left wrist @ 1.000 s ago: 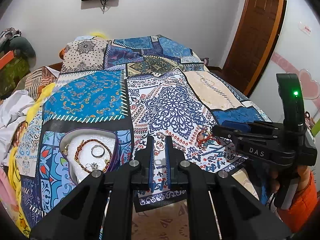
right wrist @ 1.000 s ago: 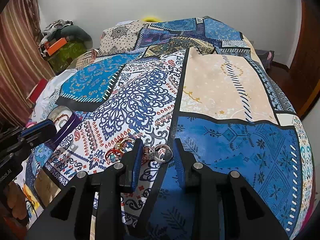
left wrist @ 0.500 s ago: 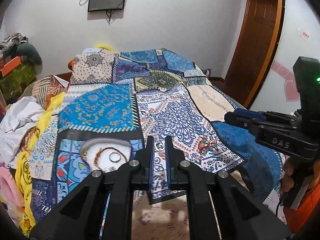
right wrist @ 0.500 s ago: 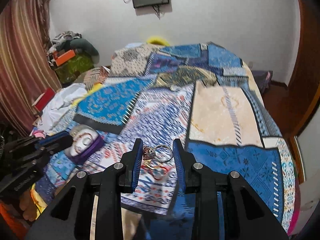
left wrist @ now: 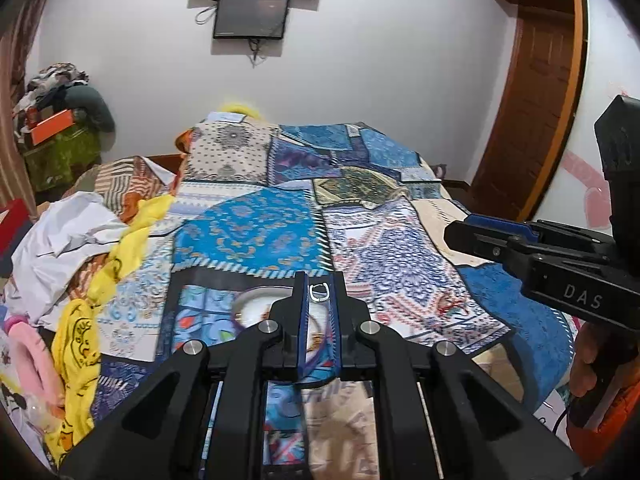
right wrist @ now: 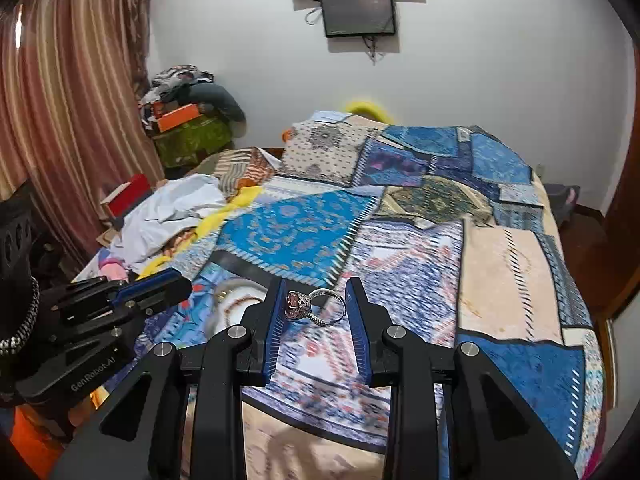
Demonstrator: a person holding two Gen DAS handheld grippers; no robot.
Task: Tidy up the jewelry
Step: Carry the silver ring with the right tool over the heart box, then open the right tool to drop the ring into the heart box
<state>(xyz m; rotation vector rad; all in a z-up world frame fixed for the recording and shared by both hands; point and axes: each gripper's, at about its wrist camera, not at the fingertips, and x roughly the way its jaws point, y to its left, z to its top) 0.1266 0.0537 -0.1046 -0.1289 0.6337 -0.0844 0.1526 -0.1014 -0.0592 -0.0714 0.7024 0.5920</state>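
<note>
My left gripper [left wrist: 319, 280] is shut on a small silver ring [left wrist: 319, 293], held in the air above the patchwork bedspread [left wrist: 256, 232]. Just below it lies a white dish with a purple rim [left wrist: 253, 312], partly hidden by my fingers, with a beaded bracelet inside. My right gripper [right wrist: 316, 286] is shut on a silver ring with a pinkish stone [right wrist: 298, 306], also lifted off the bed. The dish [right wrist: 236, 300] shows to its left. A few loose reddish pieces [left wrist: 444, 306] lie on the cloth at right. Each gripper appears in the other's view: right gripper [left wrist: 472, 236], left gripper [right wrist: 160, 286].
Crumpled white, yellow and pink clothes [left wrist: 80, 248] are heaped along the bed's left side. A stack of boxes and bags [right wrist: 188, 132] stands by the curtain. A wooden door [left wrist: 532, 120] is at right, a screen [left wrist: 250, 16] on the far wall.
Both grippers have lifted and drawn back from the bedspread, each carrying its ring. The bed, dish and loose pieces now look smaller and farther away, and more wall is in view.
</note>
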